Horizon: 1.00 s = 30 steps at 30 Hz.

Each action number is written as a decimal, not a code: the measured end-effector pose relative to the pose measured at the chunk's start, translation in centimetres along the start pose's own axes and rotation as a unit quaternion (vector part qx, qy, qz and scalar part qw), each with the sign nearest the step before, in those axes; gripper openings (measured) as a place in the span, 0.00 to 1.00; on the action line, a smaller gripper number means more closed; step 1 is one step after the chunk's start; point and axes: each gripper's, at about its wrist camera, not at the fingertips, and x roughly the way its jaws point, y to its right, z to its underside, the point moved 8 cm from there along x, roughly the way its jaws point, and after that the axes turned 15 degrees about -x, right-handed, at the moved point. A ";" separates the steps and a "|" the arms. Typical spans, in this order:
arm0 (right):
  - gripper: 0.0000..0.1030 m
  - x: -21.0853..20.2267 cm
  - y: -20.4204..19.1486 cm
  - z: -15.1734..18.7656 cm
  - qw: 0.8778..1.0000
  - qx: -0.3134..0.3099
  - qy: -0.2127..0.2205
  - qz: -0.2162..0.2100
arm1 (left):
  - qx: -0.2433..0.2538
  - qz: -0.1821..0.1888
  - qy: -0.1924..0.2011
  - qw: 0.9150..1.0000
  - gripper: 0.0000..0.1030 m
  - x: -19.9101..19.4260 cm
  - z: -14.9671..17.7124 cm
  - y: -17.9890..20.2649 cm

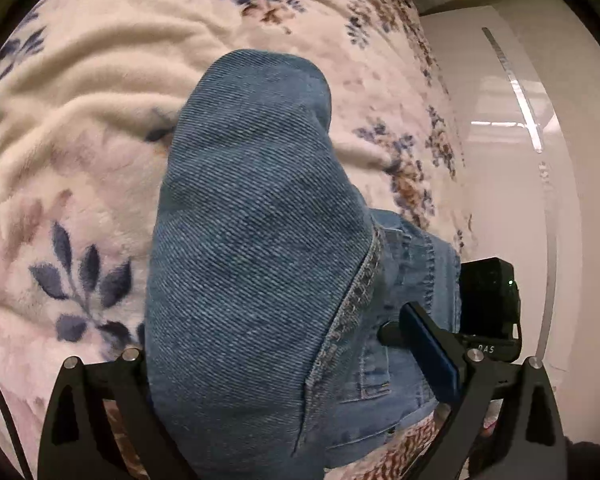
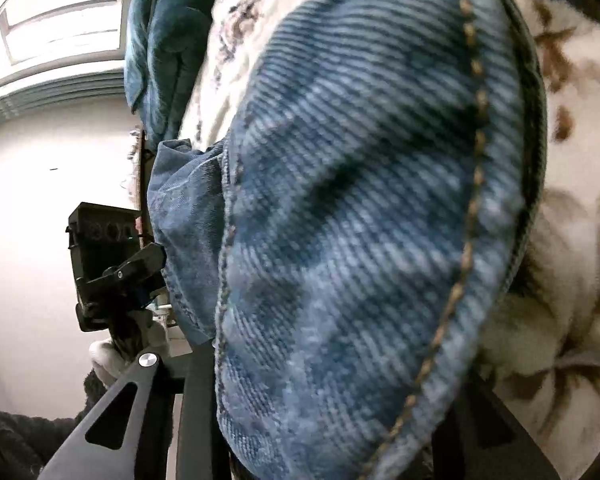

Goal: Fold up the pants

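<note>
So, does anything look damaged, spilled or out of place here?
Nothing stands out. The jeans look intact and hang bunched between both grippers above the floral blanket, which is rumpled but clean.

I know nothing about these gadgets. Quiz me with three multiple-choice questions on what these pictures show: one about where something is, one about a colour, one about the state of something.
1. What lies under the jeans?
A. a floral blanket
B. a wooden floor
C. a glass table

2. What colour is the plush bedding bunched at the far end?
A. red
B. dark teal
C. yellow

3. What is the right hand-held gripper doing?
A. hanging open over nothing
B. resting on the wall
C. holding denim between its fingers

Answers:
1 A, flowered fleece surrounds the denim.
2 B, the right wrist view shows it teal.
3 C, denim fills the gap between its fingers.
</note>
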 end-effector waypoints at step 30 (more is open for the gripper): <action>0.31 -13.1 5.7 -27.4 0.995 -0.047 0.046 0.075 | 0.079 0.019 0.025 0.996 0.95 8.4 -16.6 11.4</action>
